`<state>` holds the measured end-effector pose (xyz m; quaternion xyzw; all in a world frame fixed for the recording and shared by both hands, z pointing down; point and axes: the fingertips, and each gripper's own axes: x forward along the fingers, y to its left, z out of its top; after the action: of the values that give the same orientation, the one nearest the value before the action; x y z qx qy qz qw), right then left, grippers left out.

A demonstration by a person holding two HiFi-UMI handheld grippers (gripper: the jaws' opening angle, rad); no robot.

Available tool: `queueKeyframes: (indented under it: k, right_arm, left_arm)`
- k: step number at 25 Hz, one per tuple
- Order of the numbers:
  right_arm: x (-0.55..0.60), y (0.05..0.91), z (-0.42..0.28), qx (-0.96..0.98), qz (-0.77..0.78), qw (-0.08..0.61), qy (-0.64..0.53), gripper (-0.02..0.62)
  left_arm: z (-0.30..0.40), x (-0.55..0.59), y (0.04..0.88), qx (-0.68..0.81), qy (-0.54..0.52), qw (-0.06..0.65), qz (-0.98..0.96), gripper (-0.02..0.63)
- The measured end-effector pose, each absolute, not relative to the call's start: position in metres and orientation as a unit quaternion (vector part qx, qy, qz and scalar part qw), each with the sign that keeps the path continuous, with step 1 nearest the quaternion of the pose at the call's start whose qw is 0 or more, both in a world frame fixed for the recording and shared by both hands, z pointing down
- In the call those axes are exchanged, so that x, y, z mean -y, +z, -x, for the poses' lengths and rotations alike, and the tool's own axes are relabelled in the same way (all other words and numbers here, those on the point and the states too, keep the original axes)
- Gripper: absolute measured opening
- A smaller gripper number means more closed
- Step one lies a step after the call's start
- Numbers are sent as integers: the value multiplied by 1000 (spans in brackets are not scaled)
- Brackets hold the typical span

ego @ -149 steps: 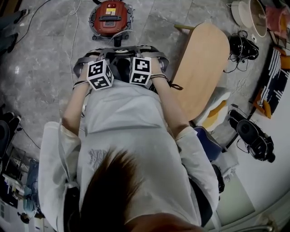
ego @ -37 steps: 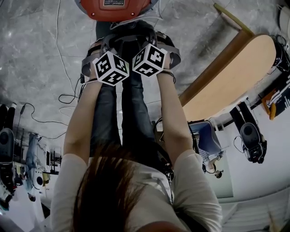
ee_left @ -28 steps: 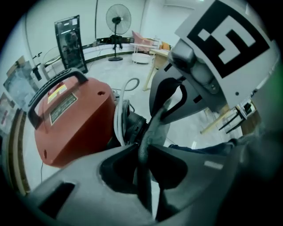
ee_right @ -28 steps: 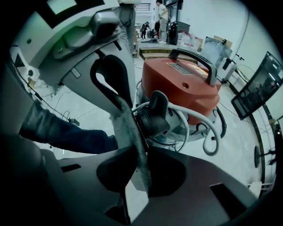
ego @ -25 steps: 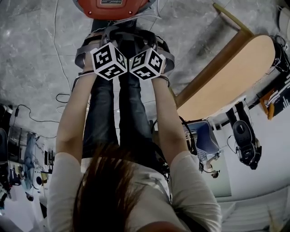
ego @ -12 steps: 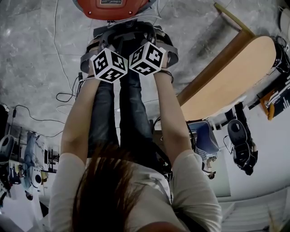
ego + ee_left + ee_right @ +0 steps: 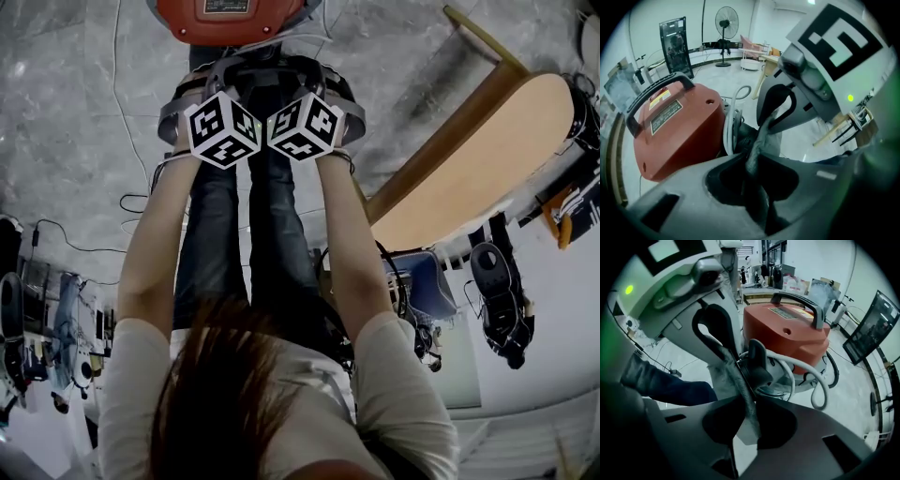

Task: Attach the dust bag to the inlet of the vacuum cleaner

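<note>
Dust bag [image 7: 758, 140]: grey cloth pinched flat into a narrow fold, close in front of the vacuum's lower side. Its inside does not show.
Bag and grippers: the fold runs out between both pairs of jaws, one gripper at each side of it. The two marker cubes sit just beside each other above the person's legs.
Left gripper [image 7: 753, 161]: clamped on the bag, with cloth squeezed between the pads.
Right gripper [image 7: 749, 404]: jaws closing, the pads pressing on the same grey cloth that passes between them.
Vacuum [image 7: 787, 329]: a red drum on the floor just ahead of the grippers, lid on, with a black handle [image 7: 799, 303] across the top. What is inside cannot be seen.
Hose [image 7: 812, 380]: white, curled at the drum's foot, beside the bag.
Black fitting [image 7: 757, 363]: stands at the drum's foot, just behind the bag. I cannot tell whether the bag touches it.
Person: bent over, both arms stretched down side by side, jeans [image 7: 234, 234] below the arms.
Table [image 7: 469, 159]: wooden, off to the right, apart from the vacuum.
</note>
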<state>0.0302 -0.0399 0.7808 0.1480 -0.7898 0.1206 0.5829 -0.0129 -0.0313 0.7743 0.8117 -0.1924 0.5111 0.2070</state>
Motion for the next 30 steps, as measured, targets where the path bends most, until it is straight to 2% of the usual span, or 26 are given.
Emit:
queueKeyframes:
  k: [5,9,14,21,26,30]
  right_arm:
    - [43,781,-29,796,-110,587,97,69]
    - [38,779,-29,796,-149,574,121,64]
    - [35,780,-27,801,-162,556,155,81]
    - [32,781,-33,807,-117,538,213,191]
    - [26,785,-29,803,-104,549,208,178]
    - [25,784,-29,802,-105,550,208,168]
  left_arm:
    - [13,26,776,218,496,221,-811,64]
    - [14,25,778,200,499,226,-812,67]
    - [18,24,781,201,484,282,-804,85]
    - [23,20,786,197,494,297,-793,148]
    - [28,15,791,187,495,313,-789,175]
    - [26,15,790,175,501,309,-789,167]
